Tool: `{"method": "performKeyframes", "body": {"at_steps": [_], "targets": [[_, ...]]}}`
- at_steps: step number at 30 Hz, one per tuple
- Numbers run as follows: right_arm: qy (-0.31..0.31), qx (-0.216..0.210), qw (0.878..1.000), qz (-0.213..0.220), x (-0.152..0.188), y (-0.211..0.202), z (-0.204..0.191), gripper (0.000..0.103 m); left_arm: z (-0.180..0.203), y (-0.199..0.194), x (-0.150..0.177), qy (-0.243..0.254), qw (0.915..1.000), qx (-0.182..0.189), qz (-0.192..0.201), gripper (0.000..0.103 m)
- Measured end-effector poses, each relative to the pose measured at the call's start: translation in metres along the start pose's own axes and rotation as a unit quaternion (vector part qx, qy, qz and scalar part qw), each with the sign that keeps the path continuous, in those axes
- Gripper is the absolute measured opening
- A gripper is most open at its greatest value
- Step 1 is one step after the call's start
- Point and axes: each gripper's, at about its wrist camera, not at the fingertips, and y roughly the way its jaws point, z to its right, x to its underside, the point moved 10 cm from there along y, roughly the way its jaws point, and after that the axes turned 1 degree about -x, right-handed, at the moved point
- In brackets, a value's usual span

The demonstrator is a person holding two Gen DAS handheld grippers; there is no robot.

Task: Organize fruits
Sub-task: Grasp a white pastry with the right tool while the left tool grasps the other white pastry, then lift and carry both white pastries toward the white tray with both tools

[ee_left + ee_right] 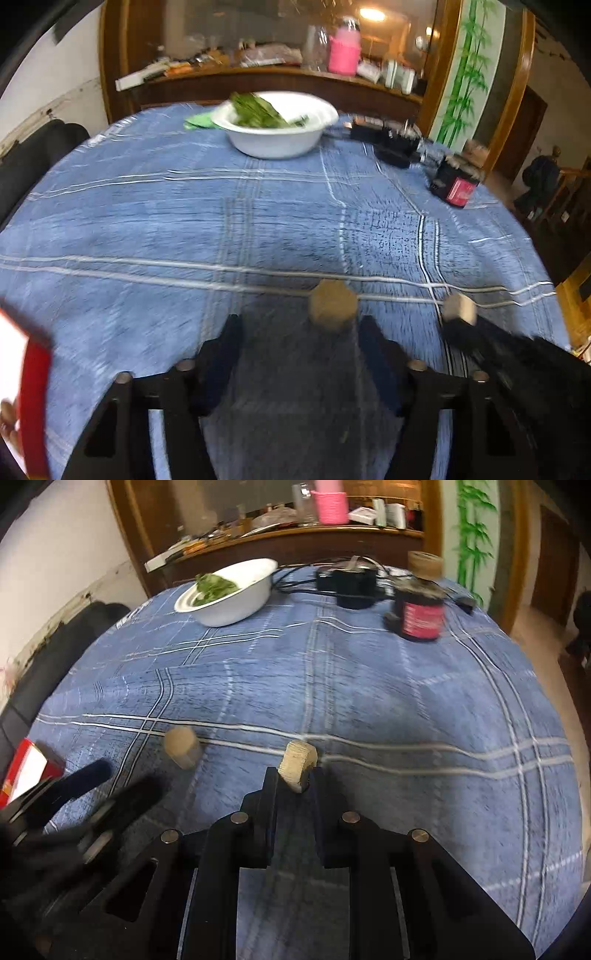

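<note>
A tan cork-like piece [332, 308] lies on the blue checked tablecloth [258, 221], just ahead of my left gripper [301, 325], which is open and empty. The same piece shows in the right wrist view [181, 746]. My right gripper [295, 777] is shut on a second tan piece [298, 763] and holds it just above the cloth. That piece and the right gripper also show at the right of the left wrist view [460, 308]. A white bowl [275, 138] with green leaves [256, 110] stands at the far side of the table.
A red and white box [26, 771] lies at the near left edge. A dark jar with a red label [421, 616] and a black device with cables [351, 581] stand at the far right. A cluttered wooden shelf [280, 74] is behind the table.
</note>
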Motion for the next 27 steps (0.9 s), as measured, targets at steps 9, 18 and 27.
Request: {"method": "performKeyframes", "body": {"at_steps": [9, 18, 27], "targets": [[0.003, -0.011, 1.000, 0.001, 0.006, -0.006, 0.000, 0.014, -0.011, -0.018, 0.015, 0.019, 0.9998, -0.008, -0.001, 0.026], [-0.042, -0.003, 0.999, 0.001, 0.040, -0.041, -0.033, 0.014, -0.035, -0.072, 0.070, 0.016, 0.9996, -0.020, 0.012, 0.027], [-0.039, -0.014, 0.999, 0.009, 0.094, -0.076, -0.064, 0.015, -0.047, -0.108, 0.107, 0.010, 0.9995, -0.018, 0.024, 0.026]]}}
